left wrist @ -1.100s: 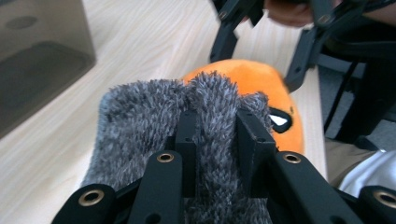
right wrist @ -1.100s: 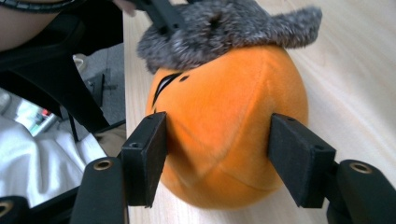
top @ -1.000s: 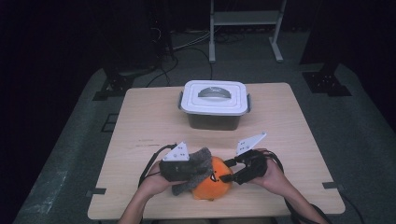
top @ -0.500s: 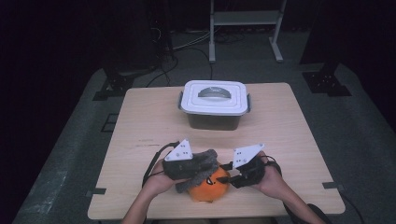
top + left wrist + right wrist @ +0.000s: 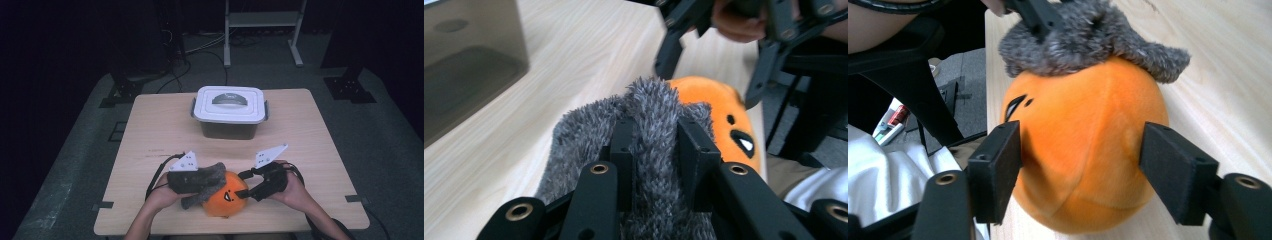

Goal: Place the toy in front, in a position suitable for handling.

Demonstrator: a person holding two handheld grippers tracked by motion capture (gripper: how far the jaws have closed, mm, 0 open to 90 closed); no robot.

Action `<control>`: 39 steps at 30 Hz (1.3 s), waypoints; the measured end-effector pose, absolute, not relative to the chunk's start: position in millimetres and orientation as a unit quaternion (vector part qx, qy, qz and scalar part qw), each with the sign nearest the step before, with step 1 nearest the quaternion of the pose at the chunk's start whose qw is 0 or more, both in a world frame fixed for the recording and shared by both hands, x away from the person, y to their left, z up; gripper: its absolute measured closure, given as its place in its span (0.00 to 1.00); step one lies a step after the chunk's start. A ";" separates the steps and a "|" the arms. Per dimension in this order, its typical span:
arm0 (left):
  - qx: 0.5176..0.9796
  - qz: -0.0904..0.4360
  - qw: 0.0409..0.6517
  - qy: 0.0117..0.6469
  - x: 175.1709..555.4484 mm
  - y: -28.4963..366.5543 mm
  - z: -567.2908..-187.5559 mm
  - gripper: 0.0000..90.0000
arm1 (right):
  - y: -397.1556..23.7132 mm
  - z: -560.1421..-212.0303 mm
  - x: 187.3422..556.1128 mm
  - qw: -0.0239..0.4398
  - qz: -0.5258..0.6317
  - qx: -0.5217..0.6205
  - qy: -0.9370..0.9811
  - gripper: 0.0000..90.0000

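An orange plush ball with a black face (image 5: 226,201) lies near the table's front edge. A grey fuzzy cloth (image 5: 209,176) is draped over its top. My left gripper (image 5: 202,184) is shut on that cloth; in the left gripper view the fur (image 5: 655,115) bunches up between the pinched jaws of my left gripper (image 5: 656,145). My right gripper (image 5: 243,189) comes in from the plush's right. In the right gripper view its jaws (image 5: 1080,165) straddle the plush (image 5: 1088,135). They have just been opening, and the plush sits unsqueezed between the pads.
A grey box with a white lid and handle (image 5: 230,107) stands at the back middle of the wooden table (image 5: 310,145). A metal stand and cables are on the floor behind. The person's forearms come in over the front edge.
The right gripper has rocked slightly beside the plush, and the plush has shifted a little toward the front edge. The left gripper still pinches the grey cloth in the same spot.
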State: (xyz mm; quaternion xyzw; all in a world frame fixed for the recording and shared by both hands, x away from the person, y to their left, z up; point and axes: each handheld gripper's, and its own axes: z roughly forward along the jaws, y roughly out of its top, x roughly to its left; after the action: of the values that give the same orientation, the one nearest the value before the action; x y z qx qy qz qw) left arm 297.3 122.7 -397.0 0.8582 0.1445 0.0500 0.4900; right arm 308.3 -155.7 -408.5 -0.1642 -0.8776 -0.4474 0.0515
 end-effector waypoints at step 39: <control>0.856 0.052 0.494 0.142 298.3 119.8 -397.5 0.80 | -150.9 -414.8 307.7 0.007 -0.433 -0.169 -0.885 0.52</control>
State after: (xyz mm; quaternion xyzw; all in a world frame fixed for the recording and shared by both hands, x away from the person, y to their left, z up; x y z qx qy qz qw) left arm 298.3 119.8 -397.5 0.8562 0.1419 0.0521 0.4940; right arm 307.7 -150.9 -414.8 -0.1686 -0.8853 -0.4333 0.0067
